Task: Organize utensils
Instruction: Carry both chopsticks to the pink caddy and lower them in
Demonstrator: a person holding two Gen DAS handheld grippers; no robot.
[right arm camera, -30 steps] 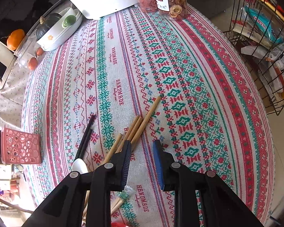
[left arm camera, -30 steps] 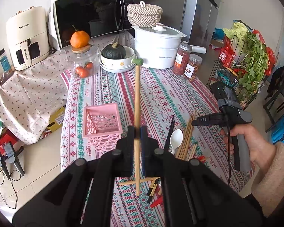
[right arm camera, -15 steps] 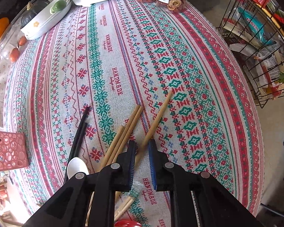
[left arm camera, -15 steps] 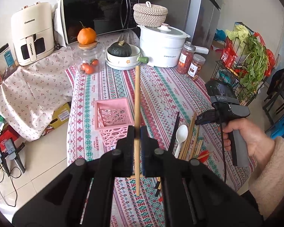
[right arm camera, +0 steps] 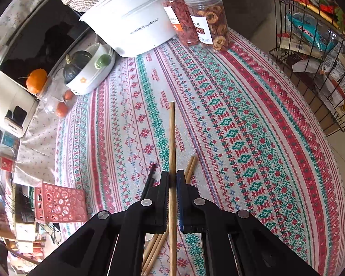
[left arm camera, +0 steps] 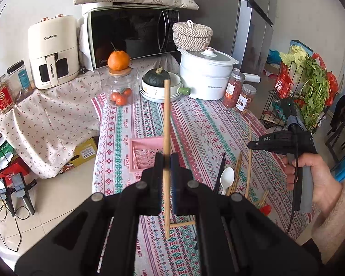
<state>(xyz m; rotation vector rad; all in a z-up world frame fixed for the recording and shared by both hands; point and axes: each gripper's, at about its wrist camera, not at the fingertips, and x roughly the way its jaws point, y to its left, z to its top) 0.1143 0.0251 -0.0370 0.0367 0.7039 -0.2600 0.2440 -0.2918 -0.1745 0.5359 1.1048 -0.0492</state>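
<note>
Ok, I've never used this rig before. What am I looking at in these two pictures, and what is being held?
No robot here: a person holds a two-finger gripper in each hand, each with a fisheye camera looking along its fingers. One picture is from the left gripper, the other from the right gripper. Each is shut on a wooden chopstick. The left view also shows the person's right hand. On the patterned tablecloth lie more chopsticks, a white spoon and a pink basket.

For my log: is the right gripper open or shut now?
Shut: the right gripper has both jaws pressed on a bamboo chopstick.
</note>
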